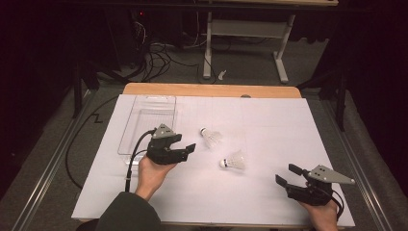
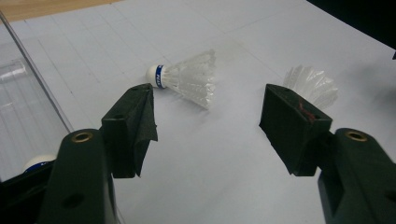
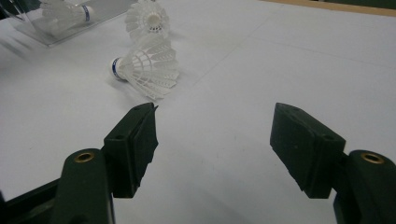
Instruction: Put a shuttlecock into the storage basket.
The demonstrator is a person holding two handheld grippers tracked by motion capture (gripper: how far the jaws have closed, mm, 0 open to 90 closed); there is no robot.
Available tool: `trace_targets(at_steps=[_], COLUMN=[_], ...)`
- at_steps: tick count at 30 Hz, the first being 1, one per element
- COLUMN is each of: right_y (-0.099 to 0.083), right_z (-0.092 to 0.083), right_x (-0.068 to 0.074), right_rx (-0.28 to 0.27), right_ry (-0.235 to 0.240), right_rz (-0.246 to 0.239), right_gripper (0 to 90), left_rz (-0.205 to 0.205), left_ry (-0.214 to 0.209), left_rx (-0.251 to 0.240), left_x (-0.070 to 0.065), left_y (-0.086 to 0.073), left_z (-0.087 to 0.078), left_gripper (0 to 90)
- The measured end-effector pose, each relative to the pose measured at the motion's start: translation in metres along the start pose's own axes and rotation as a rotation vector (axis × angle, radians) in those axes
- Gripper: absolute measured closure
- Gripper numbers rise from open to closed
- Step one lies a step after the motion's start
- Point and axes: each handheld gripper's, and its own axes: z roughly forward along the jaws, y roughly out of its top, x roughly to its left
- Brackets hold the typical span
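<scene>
Two white feather shuttlecocks lie on the white sheet. The farther one [image 1: 211,138] [image 2: 187,79] [image 3: 147,18] has a blue band at its cork. The nearer one [image 1: 234,161] [image 3: 147,65] lies on its side; in the left gripper view its feathers [image 2: 312,86] peek over the right-hand jaw. A third shuttlecock [image 3: 65,11] [image 2: 37,162] rests in the clear tray [image 1: 146,120]. My left gripper [image 1: 185,143] [image 2: 208,112] is open beside the tray, aimed at the farther shuttlecock. My right gripper [image 1: 287,174] [image 3: 215,130] is open and holds nothing near the front right.
The white sheet [image 1: 269,125] covers most of the wooden table, whose far edge [image 1: 211,89] shows bare. The tray's clear wall [image 2: 28,93] stands just left of my left jaw. Cables and a desk frame [image 1: 245,43] are on the floor beyond.
</scene>
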Motion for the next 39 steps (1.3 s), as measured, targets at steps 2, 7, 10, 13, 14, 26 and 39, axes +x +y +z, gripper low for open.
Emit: trace_targets(at_steps=[2,7,10,13,14,26,39], right_y=[0.0,0.0,0.0,0.0,0.0,0.0,0.0], right_z=[0.0,0.0,0.0,0.0,0.0,0.0,0.0], right_x=[0.0,0.0,0.0,0.0,0.0,0.0,0.0], right_rx=[-0.002,0.0,0.0,-0.002,-0.002,0.0,0.0], right_ry=[0.0,0.001,0.001,0.001,0.002,0.004,0.004], right_rz=[0.003,0.0,0.0,0.001,0.001,-0.001,-0.001], right_gripper=[32.2,32.2,32.2,32.2,32.2,32.2,32.2], left_rz=[0.004,0.004,0.012,0.012,0.015,0.023,0.021], left_ry=[-0.001,-0.007,-0.009,-0.011,-0.012,-0.03,-0.028], left_rx=[0.002,0.001,0.012,0.012,0.011,0.006,0.009], left_x=[0.0,-0.001,-0.002,-0.002,-0.003,-0.008,-0.007], left_y=[0.001,0.005,0.006,0.009,0.01,0.017,0.02], left_z=[0.001,0.004,0.008,0.01,0.011,0.019,0.026], left_gripper=[36.4,36.6,36.9,36.9,36.9,36.9,37.3])
